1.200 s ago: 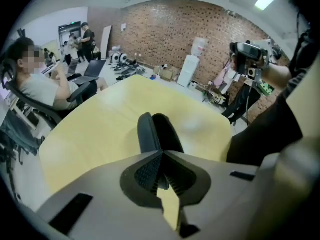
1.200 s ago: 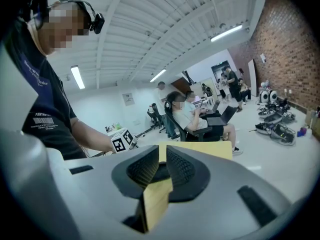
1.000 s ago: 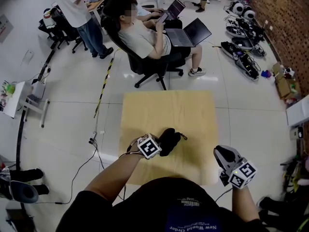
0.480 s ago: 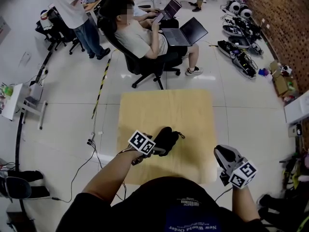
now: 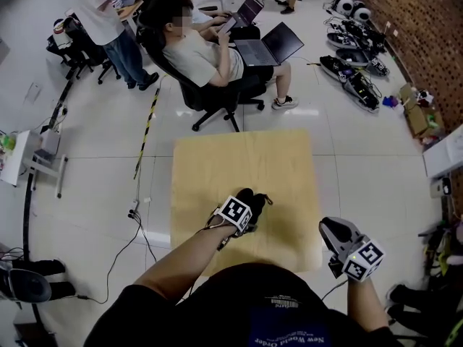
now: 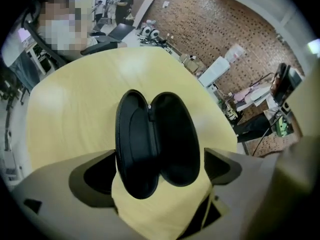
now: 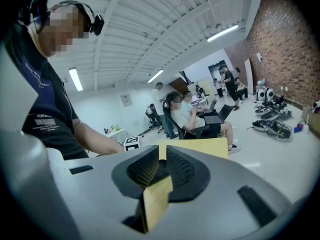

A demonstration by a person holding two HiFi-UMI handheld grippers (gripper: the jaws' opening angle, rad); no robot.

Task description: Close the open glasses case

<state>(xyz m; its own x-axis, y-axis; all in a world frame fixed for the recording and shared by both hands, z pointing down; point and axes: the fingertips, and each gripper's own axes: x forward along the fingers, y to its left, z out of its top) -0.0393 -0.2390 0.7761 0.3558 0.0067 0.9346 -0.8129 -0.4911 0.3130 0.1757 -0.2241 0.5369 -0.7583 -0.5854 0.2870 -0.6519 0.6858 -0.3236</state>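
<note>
The black glasses case (image 6: 157, 144) lies open on the pale wooden table (image 6: 75, 99), its two oval halves side by side and joined at the hinge. My left gripper (image 6: 159, 159) points steeply down over the case's near end; its jaws have just been opening and stand wide, one on each side of the case without touching it. In the head view the left gripper (image 5: 242, 219) covers the near part of the case (image 5: 249, 196). My right gripper (image 5: 334, 230) hovers off the table's near right corner, shut and holding nothing, its pads (image 7: 142, 166) together.
The table (image 5: 246, 157) is small and square, with floor all round. Past its far edge a person sits in an office chair (image 5: 210, 92) with a laptop. A cable (image 5: 141, 226) trails on the floor at the left. Gear lies along the brick wall (image 5: 405, 20).
My left gripper has swung from the case's left side to over its near end, rolled, and its jaws have spread wide. The right gripper has stayed put.
</note>
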